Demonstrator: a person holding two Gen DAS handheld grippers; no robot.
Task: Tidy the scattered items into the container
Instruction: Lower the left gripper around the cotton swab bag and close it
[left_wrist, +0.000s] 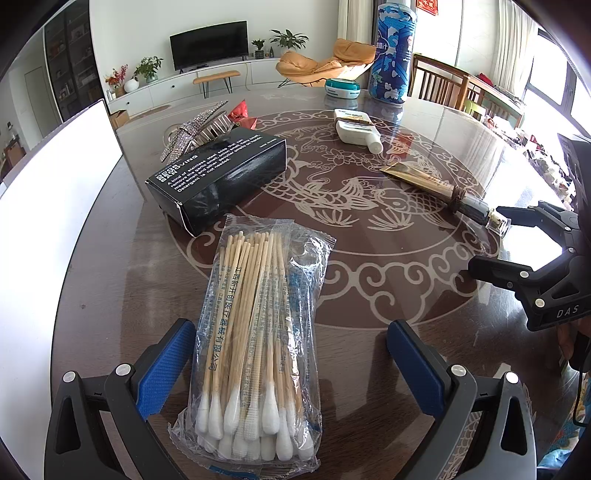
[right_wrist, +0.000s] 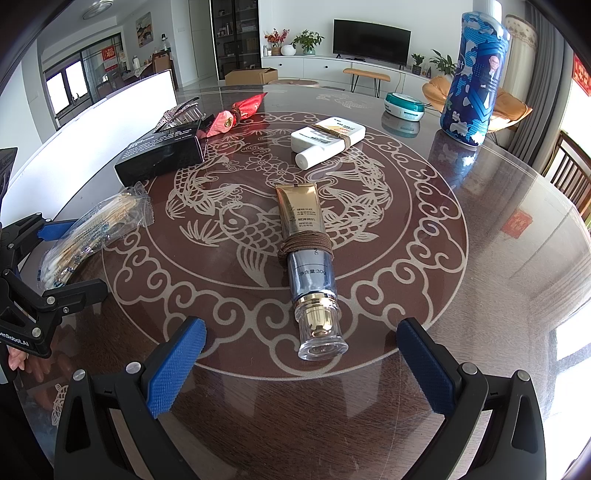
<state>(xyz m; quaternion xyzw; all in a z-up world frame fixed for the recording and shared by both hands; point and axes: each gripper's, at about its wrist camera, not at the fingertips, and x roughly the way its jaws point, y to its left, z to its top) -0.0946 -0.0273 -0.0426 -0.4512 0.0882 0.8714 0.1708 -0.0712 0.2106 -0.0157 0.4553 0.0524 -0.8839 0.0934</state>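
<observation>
Living-room light falls on a glass-topped table (left_wrist: 424, 302) etched with fish. Through the left wrist camera, the left gripper (left_wrist: 291, 365) stands wide around a cotton swab packet (left_wrist: 255, 347), not touching it; the white container (left_wrist: 55, 206) rises at the left. Closing on the packet seems next. Through the right wrist camera, the right gripper (right_wrist: 301, 365) gapes before a gold cosmetic tube (right_wrist: 306, 251), empty.

Bare table (right_wrist: 461, 258) lies right of the gold tube (right_wrist: 303, 236); black box (right_wrist: 162, 157) crowds the left.
</observation>
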